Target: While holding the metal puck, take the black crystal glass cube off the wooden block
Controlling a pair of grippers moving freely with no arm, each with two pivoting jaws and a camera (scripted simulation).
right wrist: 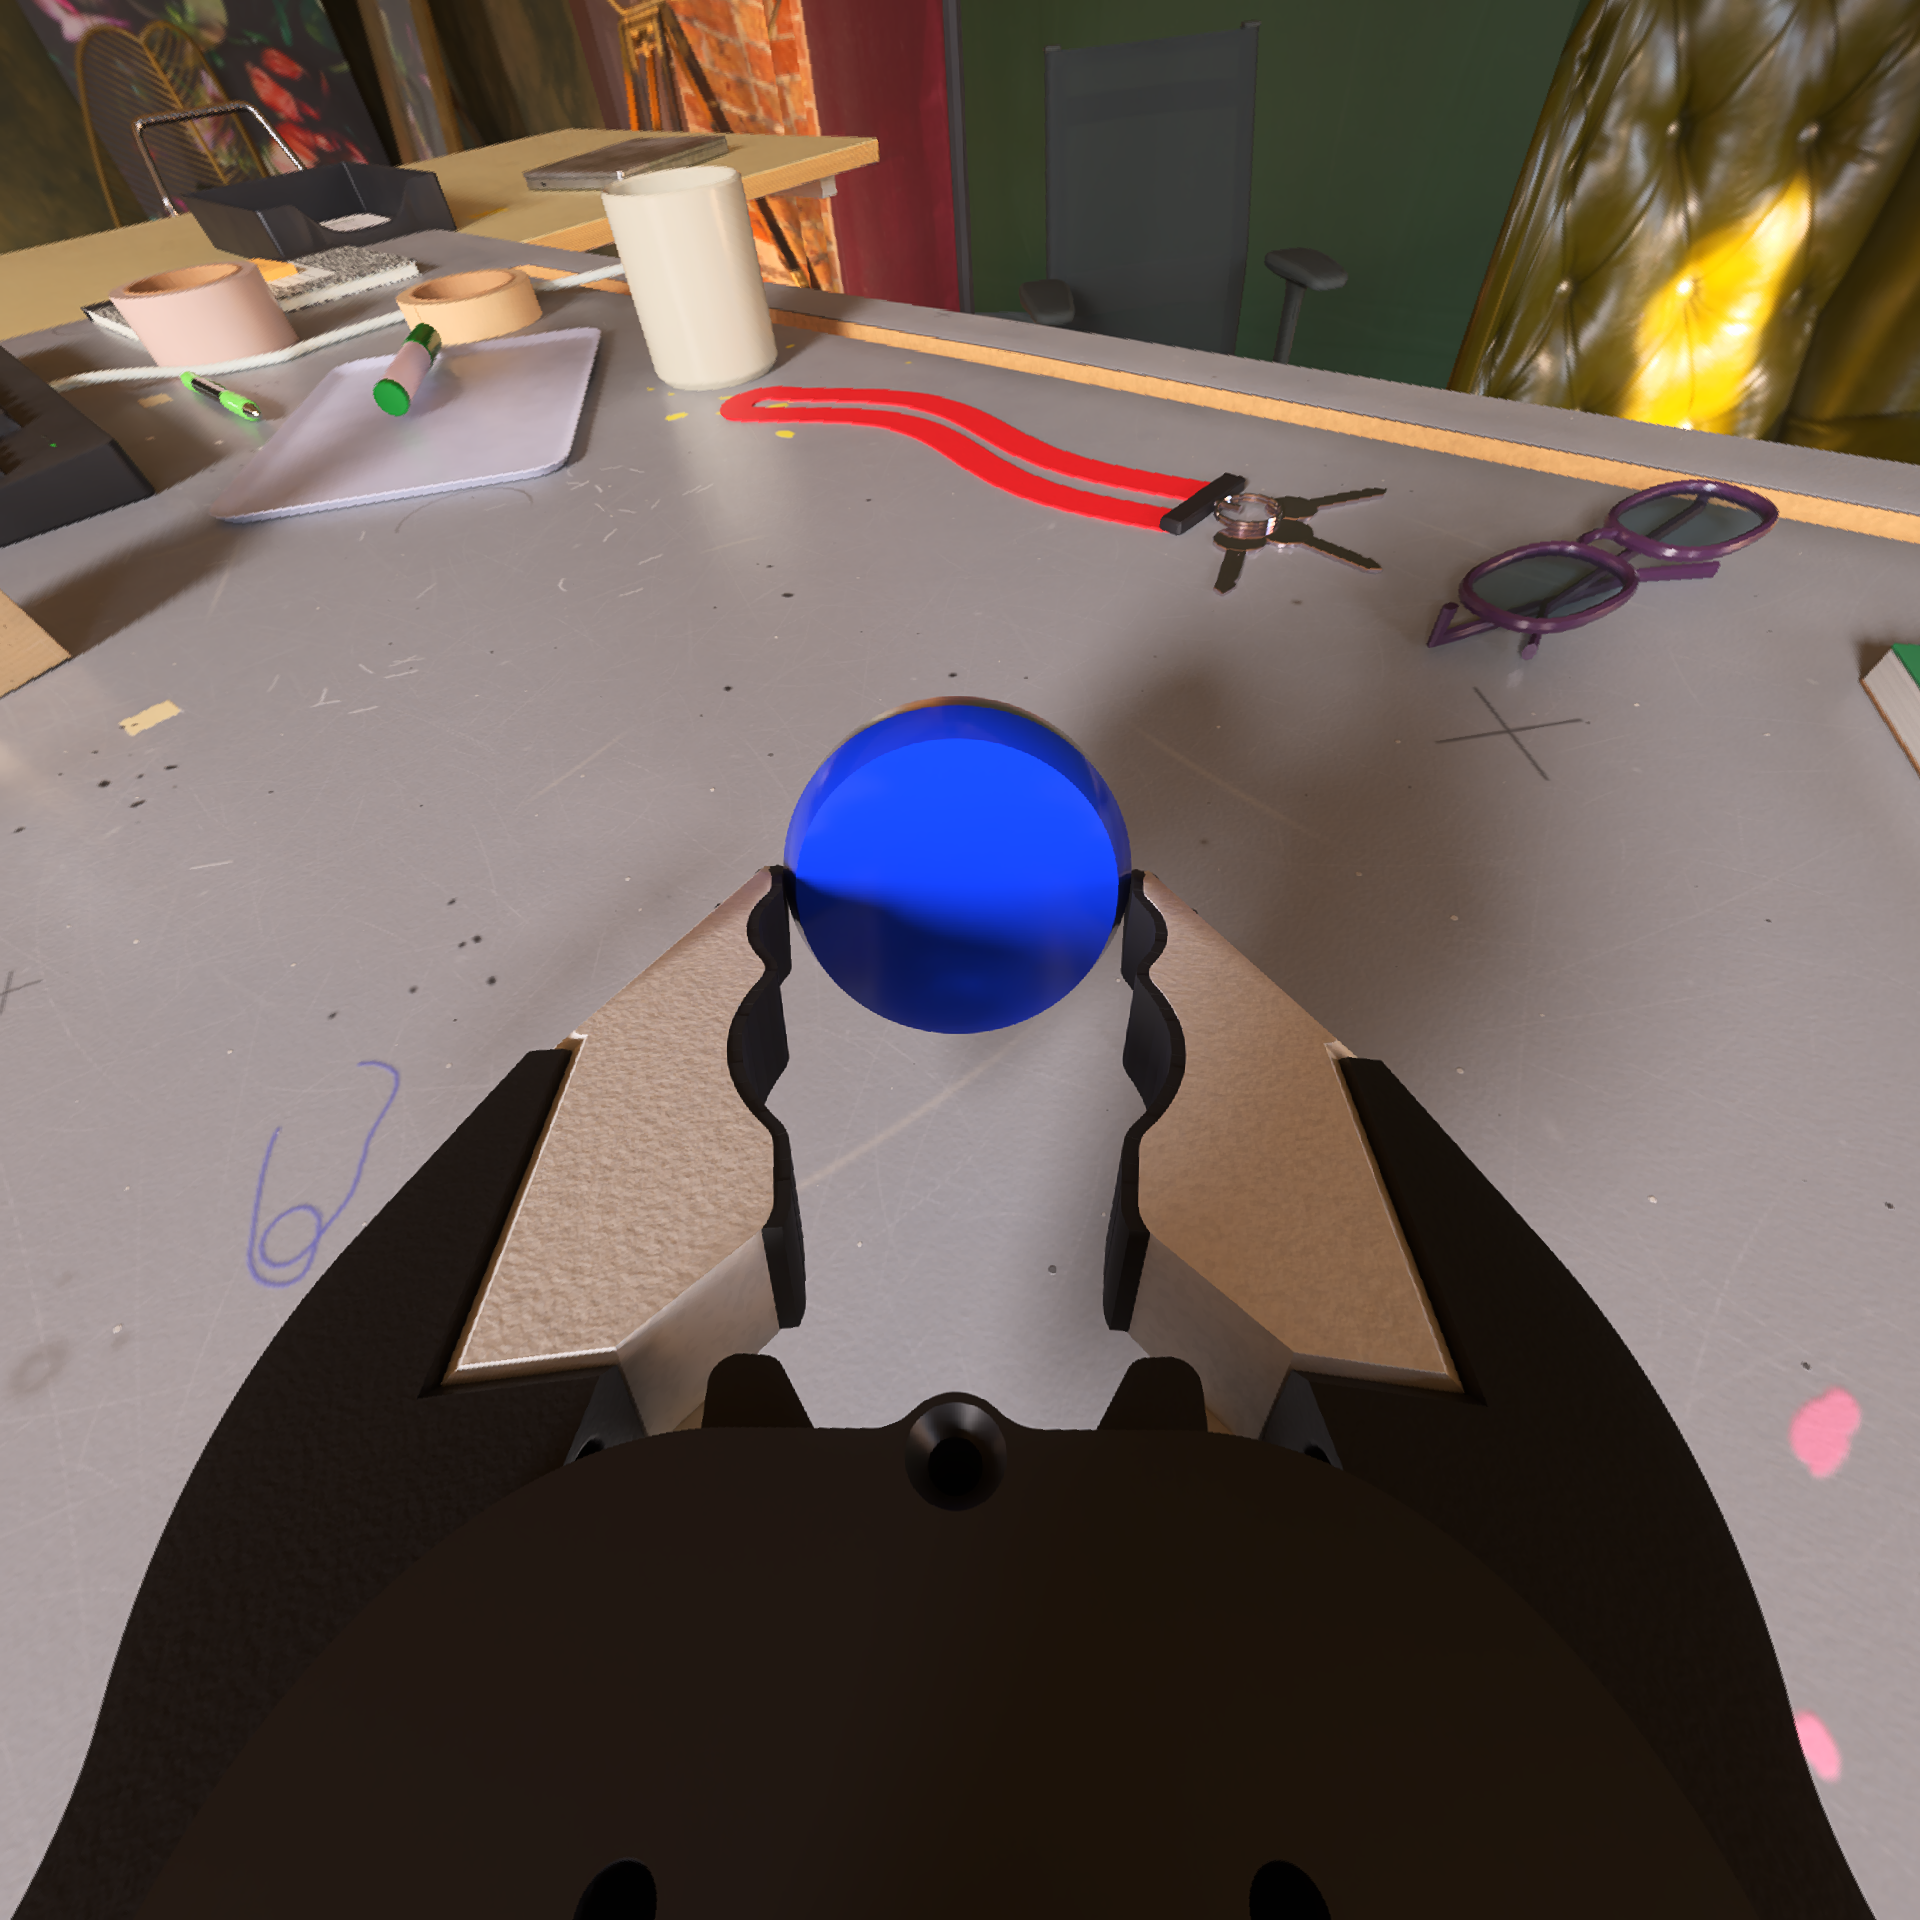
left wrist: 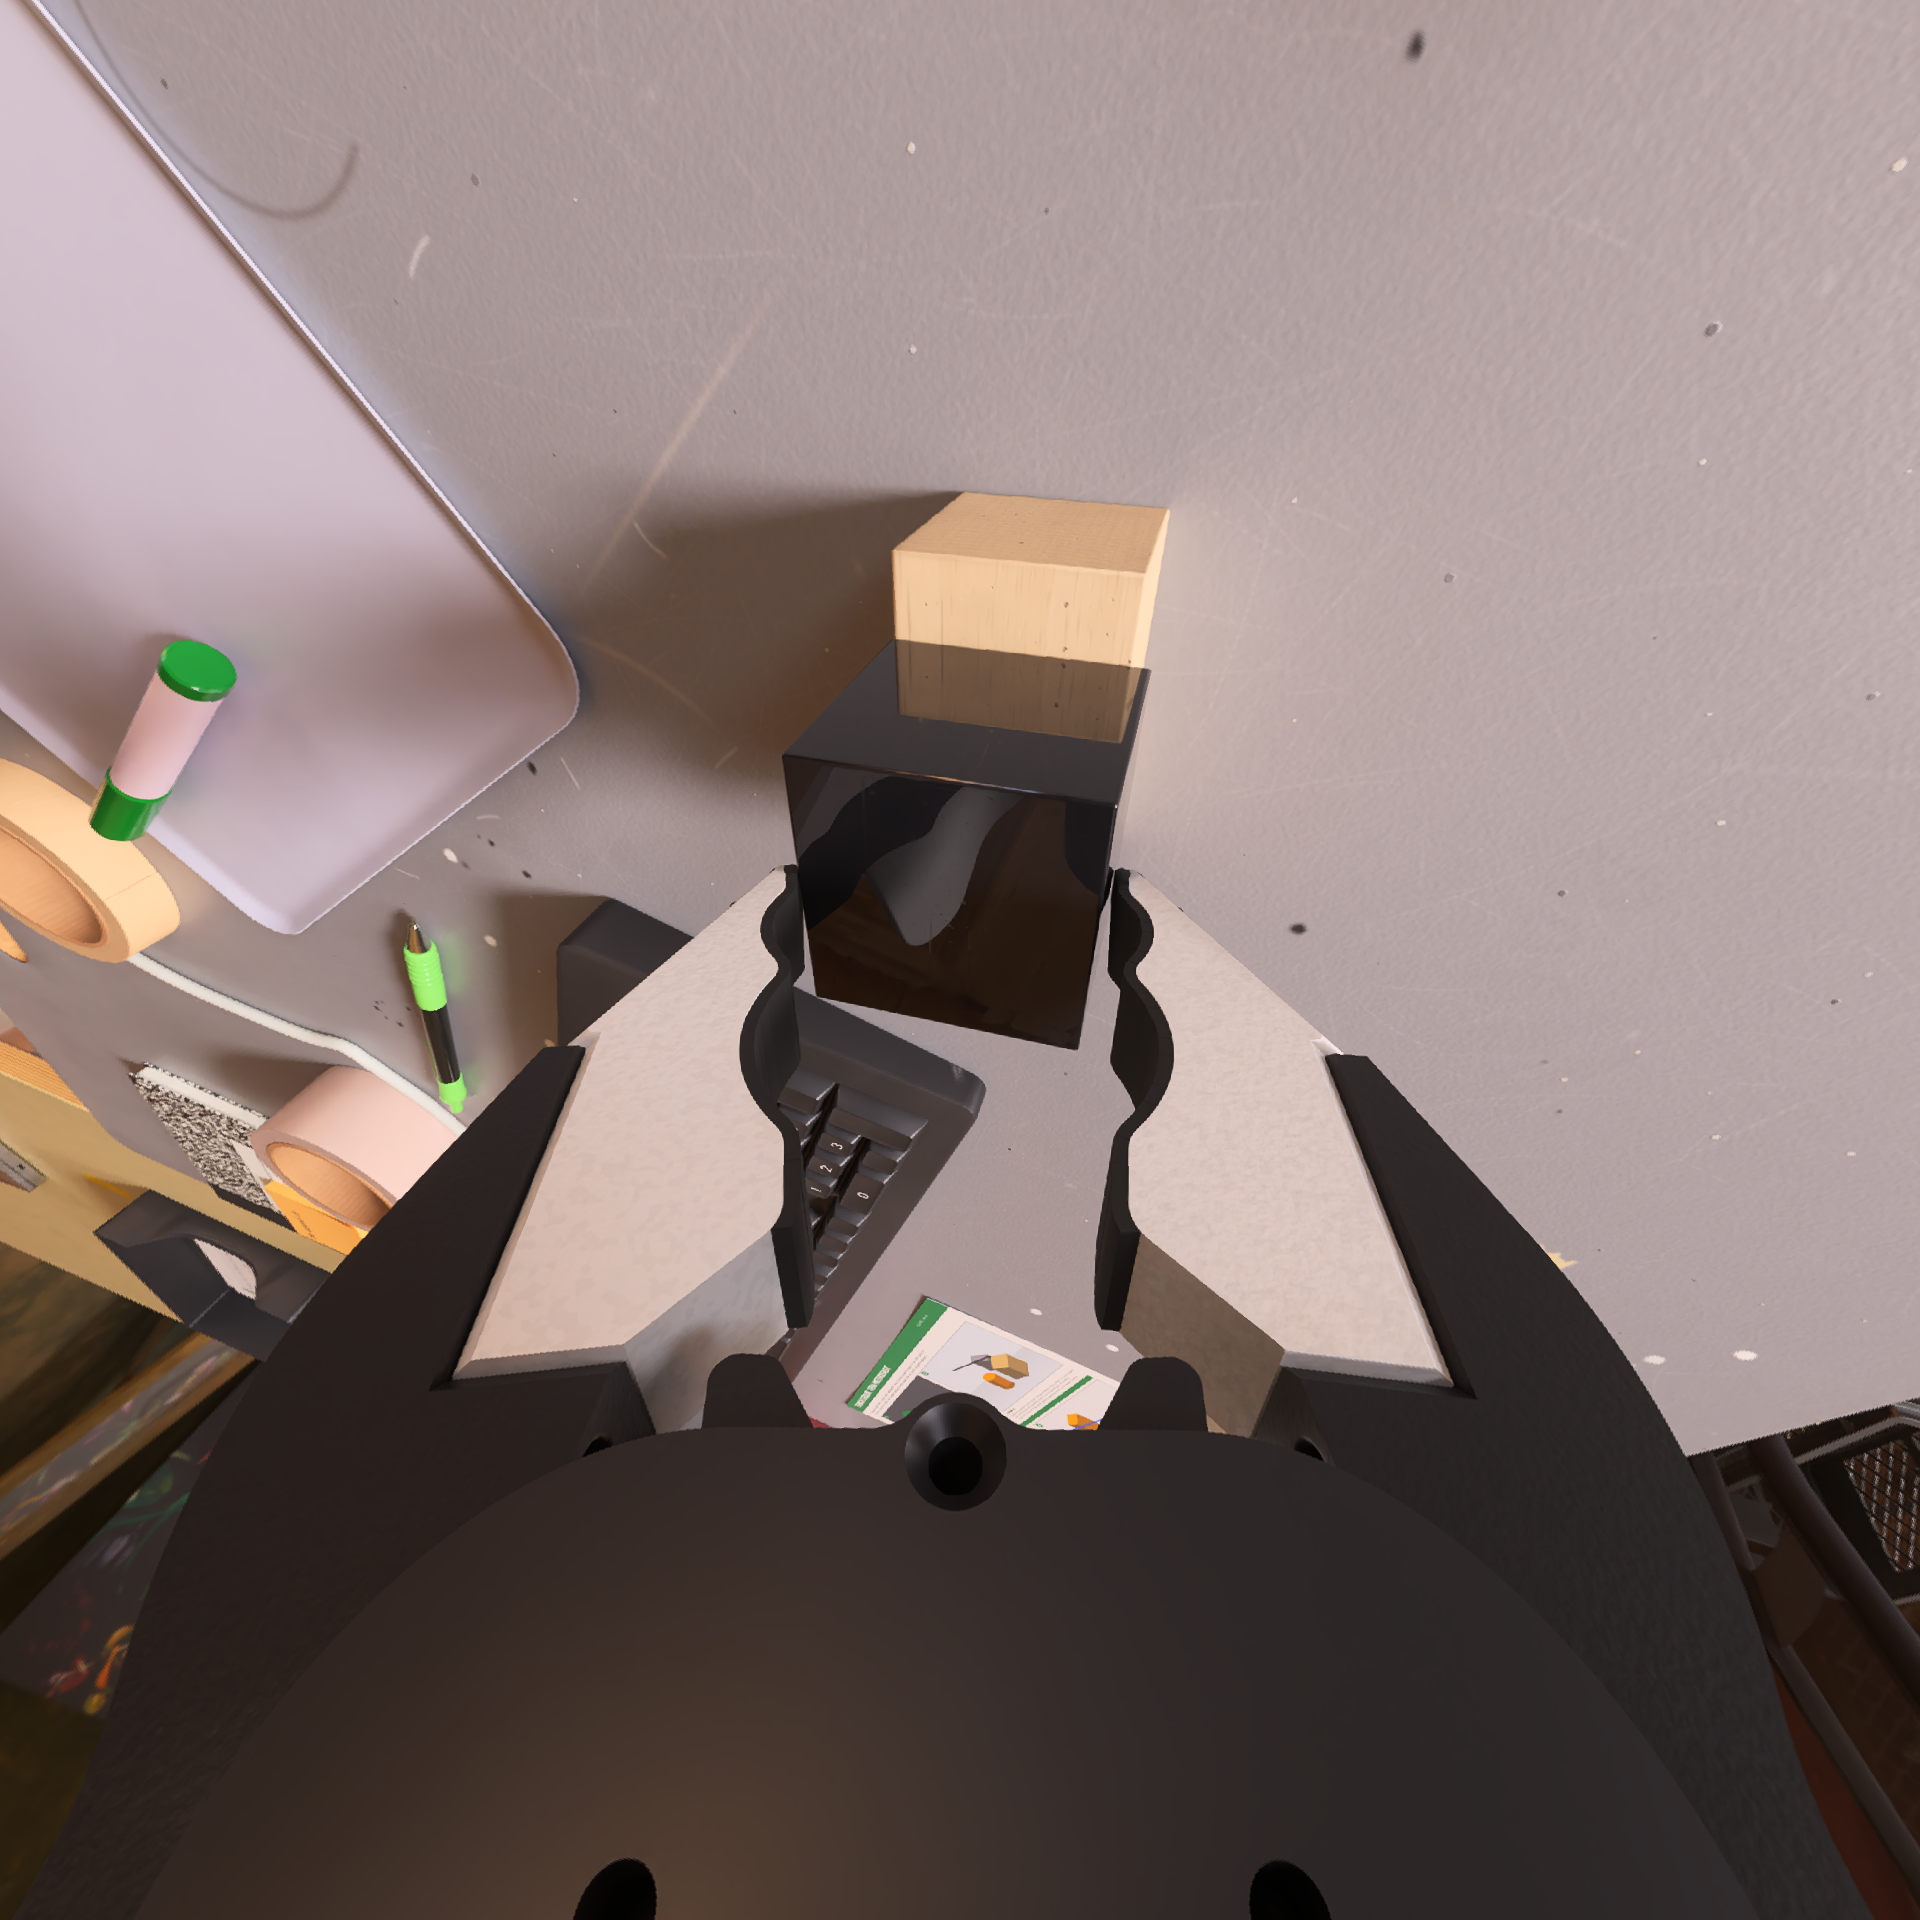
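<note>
My left gripper [left wrist: 956, 883] is shut on the black crystal glass cube [left wrist: 966, 966], with both fingertips pressed on its side faces. The wooden block [left wrist: 1029, 587] stands on the grey table just beyond the cube, and the cube's glossy top mirrors it. The cube looks raised off the block and nearer to the camera; I cannot tell if they still touch. My right gripper [right wrist: 956, 883] is shut on the metal puck [right wrist: 956, 868], a shiny blue disc, and holds it above the table. The cube and block are not in the right wrist view.
In the left wrist view, a white tray [left wrist: 260, 520] with a glue stick [left wrist: 166, 738], tape rolls [left wrist: 73, 883], a green pen [left wrist: 436, 1018], a dark calculator [left wrist: 862, 1143] and a leaflet [left wrist: 987, 1371] lie left and below. In the right wrist view, a cream cup [right wrist: 691, 275], a red lanyard with keys [right wrist: 997, 447] and purple glasses [right wrist: 1600, 561] lie farther off.
</note>
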